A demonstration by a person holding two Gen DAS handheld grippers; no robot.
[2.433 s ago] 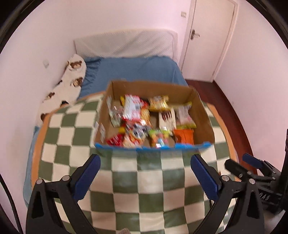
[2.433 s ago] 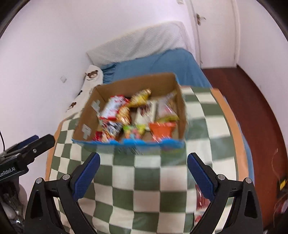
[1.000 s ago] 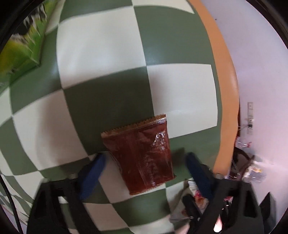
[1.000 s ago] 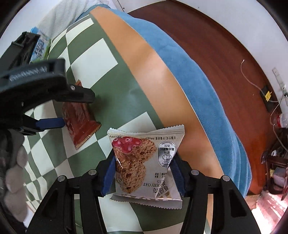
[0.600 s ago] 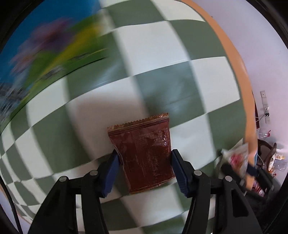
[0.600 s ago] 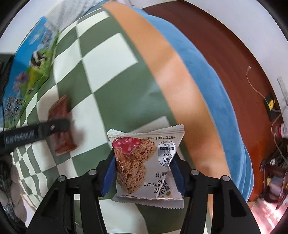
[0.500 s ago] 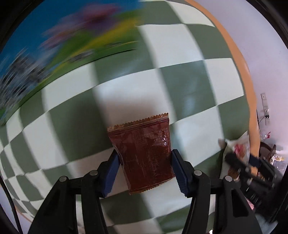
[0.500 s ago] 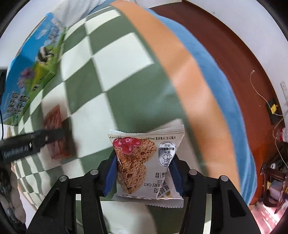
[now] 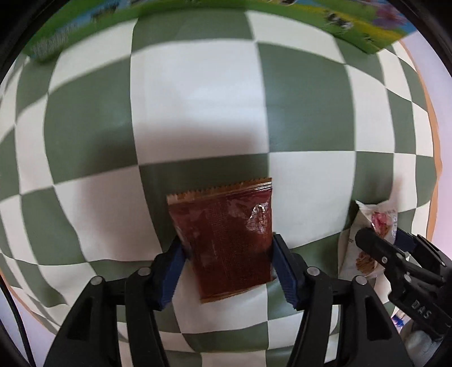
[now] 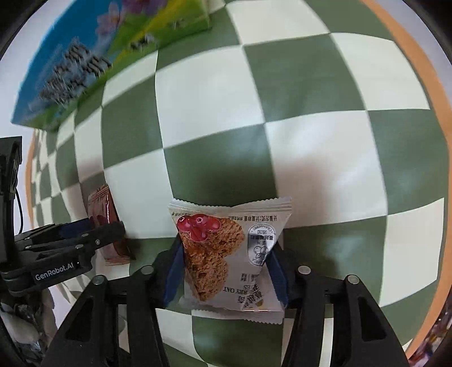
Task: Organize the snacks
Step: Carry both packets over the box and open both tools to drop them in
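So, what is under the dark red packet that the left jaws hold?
Under the dark red packet lies the green and white checked cloth, with a shadow on it. The part of the cloth directly behind the packet is covered. Whether the packet touches the cloth cannot be told.

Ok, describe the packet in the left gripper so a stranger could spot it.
Over the checked cloth, below the printed box, the left gripper clamps a dark red packet. Glossy, with a zigzag top edge, it differs from the white oat-cookie packet beside it.

A green-and-cream checked cloth (image 9: 197, 113) with an orange border spreads beneath everything — slightly creased, partly shadowed.
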